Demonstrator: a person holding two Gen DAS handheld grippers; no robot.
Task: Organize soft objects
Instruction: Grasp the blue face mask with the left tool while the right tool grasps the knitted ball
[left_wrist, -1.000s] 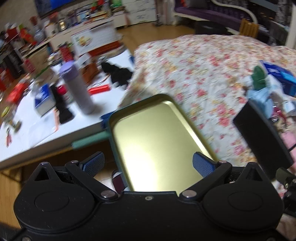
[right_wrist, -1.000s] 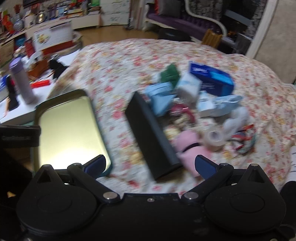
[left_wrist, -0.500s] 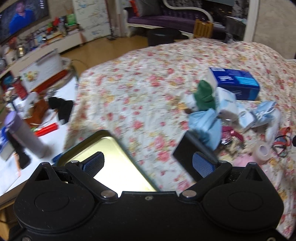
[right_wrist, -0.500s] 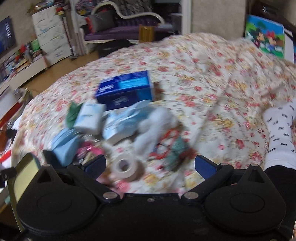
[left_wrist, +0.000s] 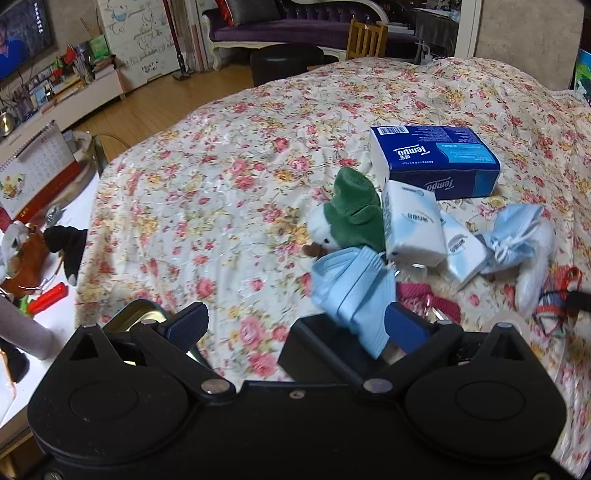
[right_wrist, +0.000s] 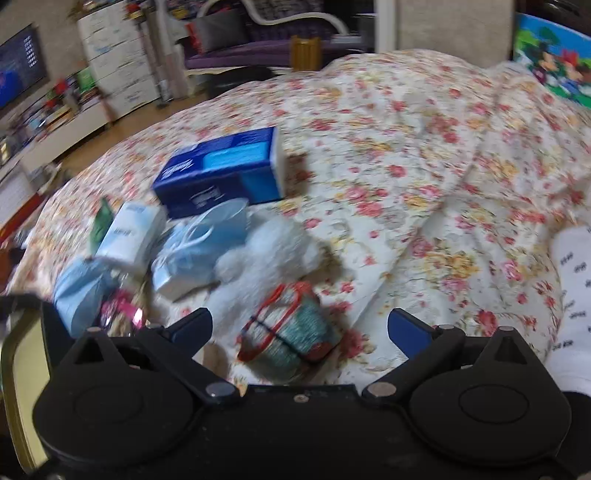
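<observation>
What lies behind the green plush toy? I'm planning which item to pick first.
Behind the green plush toy sits the blue tissue box on the floral bedspread. Whatever the toy itself covers is hidden.

Bare floral bedspread (left_wrist: 207, 206) lies open left of the pile; blue tissue box (left_wrist: 436, 158) and green plush (left_wrist: 354, 210) crowd the right.

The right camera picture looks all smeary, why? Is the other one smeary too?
Right wrist view: motion blur smears the blue tissue box and white fluffy toy; lettering unreadable. Left wrist view: much sharper, the same box's print is readable, only the far right edge smears. Both bend at the edges, fisheye.
</observation>
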